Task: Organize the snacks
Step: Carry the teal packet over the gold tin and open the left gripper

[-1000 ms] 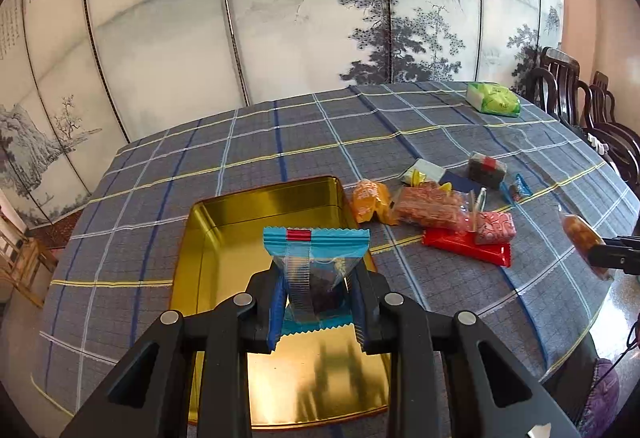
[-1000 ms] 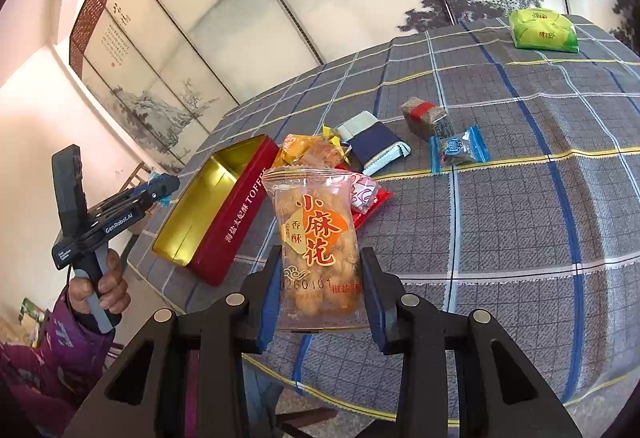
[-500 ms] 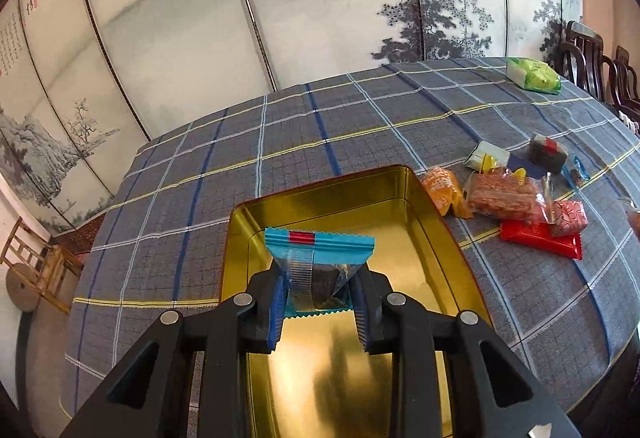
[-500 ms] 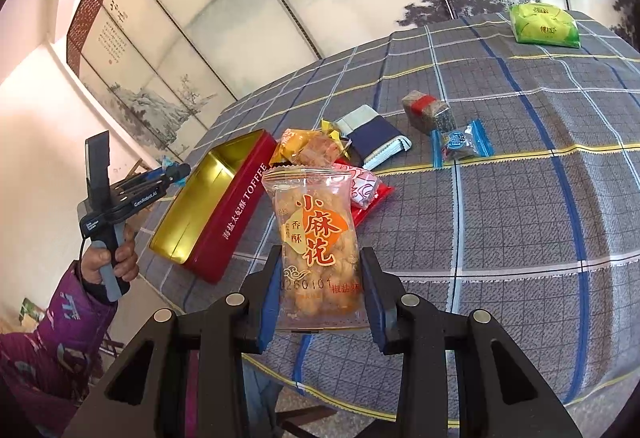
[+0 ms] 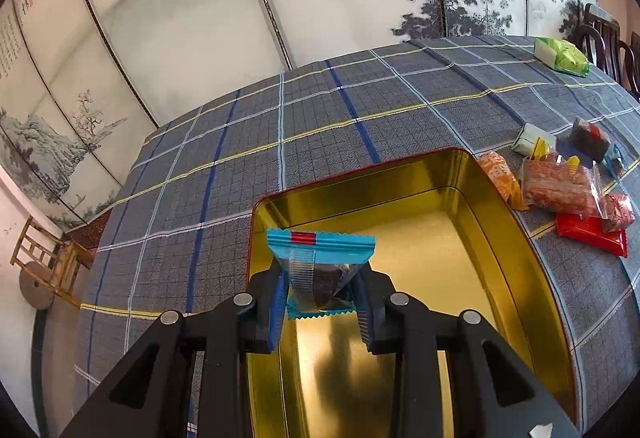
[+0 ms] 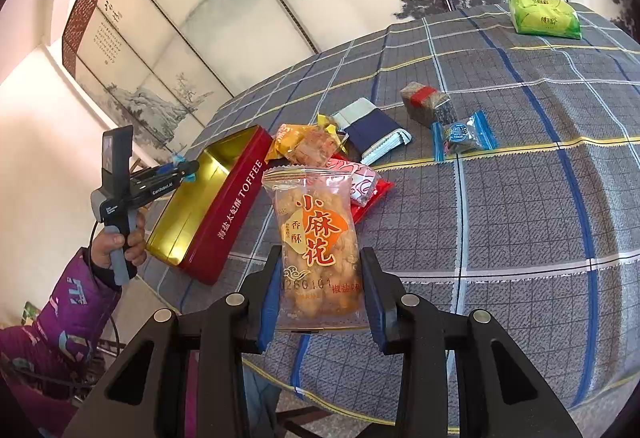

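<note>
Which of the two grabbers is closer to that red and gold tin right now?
The left. The left gripper, shut on a blue-wrapped snack, hangs right above the open tin. The right gripper holds an orange twist packet off beside it, over the tablecloth.

My right gripper (image 6: 320, 290) clamped a clear fried-twist packet (image 6: 318, 250) upright above the plaid tablecloth (image 6: 520, 222); my left gripper (image 6: 188, 169) hovered over the red toffee tin (image 6: 236, 205).
</note>
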Tool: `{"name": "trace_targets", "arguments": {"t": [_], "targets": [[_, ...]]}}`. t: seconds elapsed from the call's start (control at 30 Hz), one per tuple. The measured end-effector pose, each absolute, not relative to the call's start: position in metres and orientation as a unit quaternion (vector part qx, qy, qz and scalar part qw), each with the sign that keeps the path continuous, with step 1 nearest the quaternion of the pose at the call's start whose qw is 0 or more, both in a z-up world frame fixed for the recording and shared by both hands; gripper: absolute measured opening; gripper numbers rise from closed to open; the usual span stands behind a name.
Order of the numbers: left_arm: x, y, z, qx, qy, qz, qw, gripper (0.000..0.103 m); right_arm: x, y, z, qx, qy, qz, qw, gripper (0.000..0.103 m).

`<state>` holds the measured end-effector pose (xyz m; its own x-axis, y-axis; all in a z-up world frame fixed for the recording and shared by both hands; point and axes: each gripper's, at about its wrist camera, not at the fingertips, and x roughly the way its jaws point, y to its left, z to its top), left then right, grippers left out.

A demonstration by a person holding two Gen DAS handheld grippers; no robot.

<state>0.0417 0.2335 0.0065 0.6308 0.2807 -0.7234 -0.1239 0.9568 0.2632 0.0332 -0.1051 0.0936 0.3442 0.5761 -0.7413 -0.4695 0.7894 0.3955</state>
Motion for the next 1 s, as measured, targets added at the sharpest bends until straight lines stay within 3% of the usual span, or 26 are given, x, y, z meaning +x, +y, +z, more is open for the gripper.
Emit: {"name": "trace_targets", "arguments": {"t": [1.0], "targets": [[0.053, 0.246, 0.003, 0.099, 0.437, 0.142, 0.883, 0.029, 0.034, -0.090, 0.085, 0.045, 0.486, 0.326, 0.810, 0.038]]}}
